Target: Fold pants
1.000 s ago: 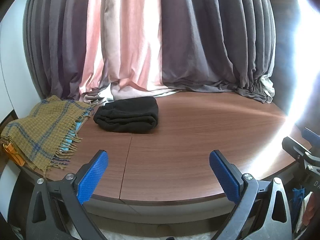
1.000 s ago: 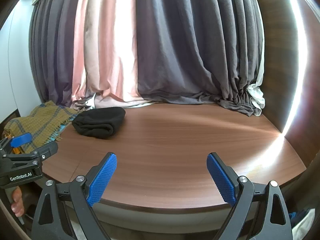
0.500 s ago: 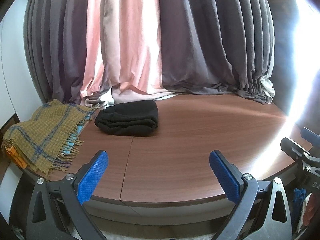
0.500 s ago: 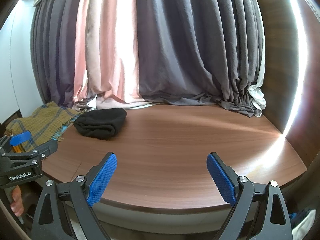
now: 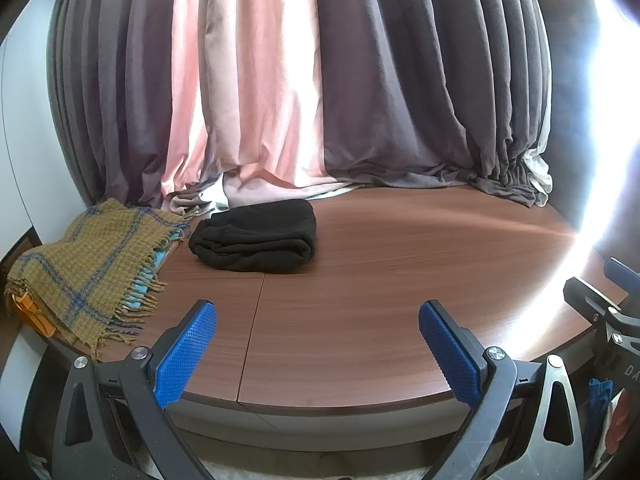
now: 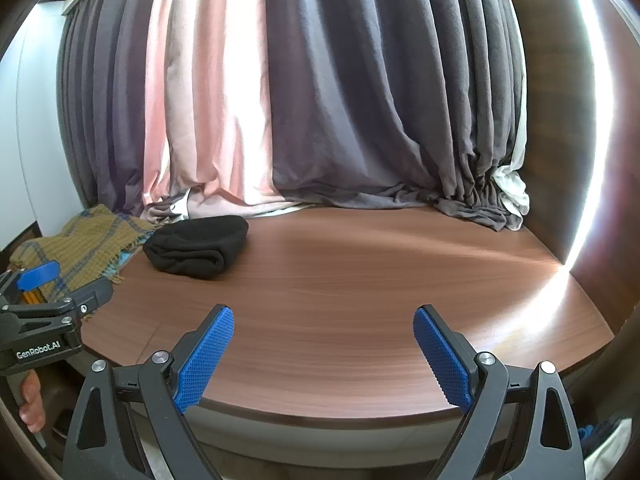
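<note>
A home — draped curtains (image 5: 280, 80), plaid blanket (image 5: 88, 264).

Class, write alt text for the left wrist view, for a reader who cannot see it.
Folded black pants lie on a brown wooden table, beyond the open, empty left gripper. A mustard plaid scarf lies left of the pants, grey and pink curtains hang behind, and the right gripper shows at the right edge.

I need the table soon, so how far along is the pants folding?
Folding looks done: the black pants lie in a compact bundle on the wooden table beside the plaid scarf. Nothing is in hand; the left gripper and right gripper are open, apart from the cloth. Probably nothing left.
</note>
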`<action>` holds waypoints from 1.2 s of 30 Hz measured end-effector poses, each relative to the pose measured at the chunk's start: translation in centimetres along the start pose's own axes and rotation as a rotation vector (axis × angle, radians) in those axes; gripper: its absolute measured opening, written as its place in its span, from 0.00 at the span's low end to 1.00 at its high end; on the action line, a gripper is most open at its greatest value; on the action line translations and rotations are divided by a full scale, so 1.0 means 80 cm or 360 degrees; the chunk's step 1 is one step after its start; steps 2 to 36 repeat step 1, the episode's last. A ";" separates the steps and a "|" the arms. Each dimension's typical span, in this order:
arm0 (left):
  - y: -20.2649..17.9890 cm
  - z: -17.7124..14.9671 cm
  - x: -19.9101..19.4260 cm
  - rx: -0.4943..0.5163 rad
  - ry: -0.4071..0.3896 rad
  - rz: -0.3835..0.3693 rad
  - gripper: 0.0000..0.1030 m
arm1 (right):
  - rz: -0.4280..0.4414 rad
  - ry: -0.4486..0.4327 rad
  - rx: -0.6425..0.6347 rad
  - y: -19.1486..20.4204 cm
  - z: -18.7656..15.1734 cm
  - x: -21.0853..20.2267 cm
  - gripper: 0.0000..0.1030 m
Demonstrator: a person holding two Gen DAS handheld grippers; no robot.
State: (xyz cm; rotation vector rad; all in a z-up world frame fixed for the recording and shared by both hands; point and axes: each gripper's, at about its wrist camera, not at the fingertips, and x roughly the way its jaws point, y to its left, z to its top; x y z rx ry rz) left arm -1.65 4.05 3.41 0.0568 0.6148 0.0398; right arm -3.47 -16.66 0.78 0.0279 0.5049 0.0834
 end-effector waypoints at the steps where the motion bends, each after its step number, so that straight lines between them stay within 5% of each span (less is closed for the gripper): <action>1: 0.000 0.000 0.000 -0.0002 0.0002 0.0001 1.00 | -0.0001 0.0001 0.0003 -0.001 0.001 0.001 0.90; 36: 0.000 0.000 0.000 -0.0002 0.0002 0.0001 1.00 | -0.0001 0.0001 0.0003 -0.001 0.001 0.001 0.90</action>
